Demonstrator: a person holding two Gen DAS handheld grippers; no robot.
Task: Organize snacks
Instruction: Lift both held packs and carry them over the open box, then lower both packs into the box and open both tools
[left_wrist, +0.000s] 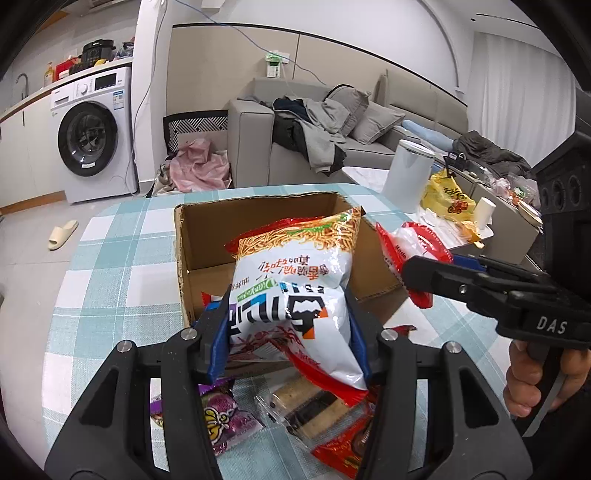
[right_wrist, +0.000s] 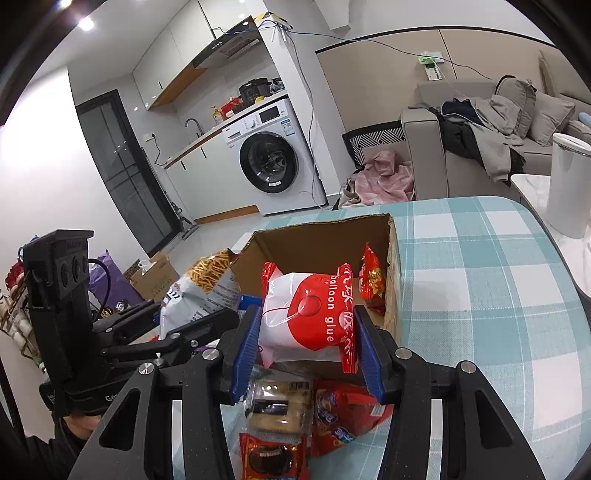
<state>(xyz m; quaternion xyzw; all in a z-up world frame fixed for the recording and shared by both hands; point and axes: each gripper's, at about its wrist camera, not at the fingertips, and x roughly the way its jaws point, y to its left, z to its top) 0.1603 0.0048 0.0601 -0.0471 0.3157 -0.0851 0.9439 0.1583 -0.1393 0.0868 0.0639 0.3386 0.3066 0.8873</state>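
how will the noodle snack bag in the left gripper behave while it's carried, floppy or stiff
Probably light and puffy: the noodle snack bag bulges between the left gripper pads. Its glossy film looks slippery, and the unsupported top may flop.

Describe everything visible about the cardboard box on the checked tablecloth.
The brown corrugated cardboard box stands upright on the blue-and-white checked tablecloth, open-topped, its flaps gone and upper edges roughly torn. Inside, a small red snack packet leans against its right wall; the rest of the floor that shows is bare. Two held bags hang before its near side: a white-and-red noodle snack bag and a white-and-red "balloon glue" bag.
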